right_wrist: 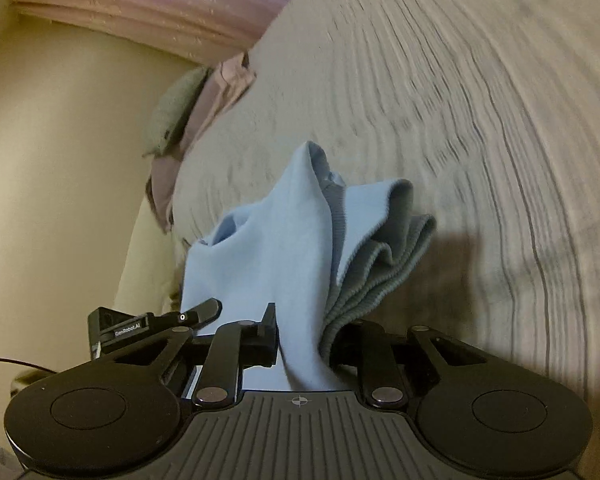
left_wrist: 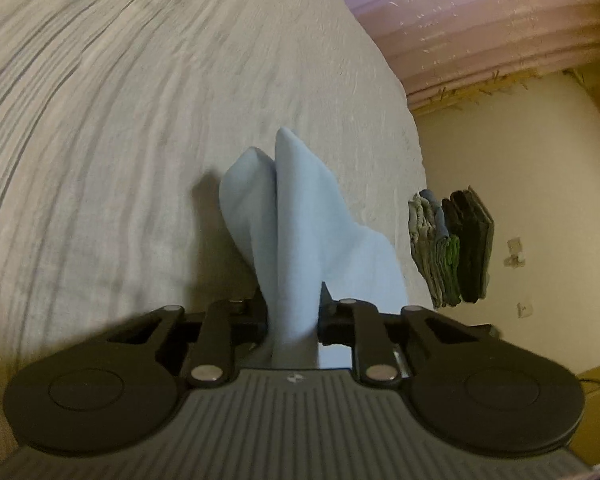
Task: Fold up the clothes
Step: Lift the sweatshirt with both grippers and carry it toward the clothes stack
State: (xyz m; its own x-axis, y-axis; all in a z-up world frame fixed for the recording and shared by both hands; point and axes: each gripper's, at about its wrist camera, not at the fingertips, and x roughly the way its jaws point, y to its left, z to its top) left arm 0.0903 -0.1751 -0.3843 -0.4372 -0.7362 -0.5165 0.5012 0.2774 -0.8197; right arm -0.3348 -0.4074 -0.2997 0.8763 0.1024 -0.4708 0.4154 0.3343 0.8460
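Observation:
A light blue garment [left_wrist: 300, 216] hangs over the striped grey bedsheet [left_wrist: 120, 120]. My left gripper [left_wrist: 293, 312] is shut on one bunched end of it, and two folds stick forward from the jaws. My right gripper [right_wrist: 302, 328] is shut on another part of the light blue garment [right_wrist: 284, 248], next to its grey ribbed hem [right_wrist: 376, 276]. The other gripper [right_wrist: 156, 326] shows at the left of the right wrist view, close beside the cloth.
A stack of folded clothes [left_wrist: 452, 248] sits at the bed's edge by the cream wall. A purple and grey pile of cloth [right_wrist: 196, 112] lies at the sheet's [right_wrist: 460, 100] far edge. A pink curtain [left_wrist: 480, 20] hangs behind.

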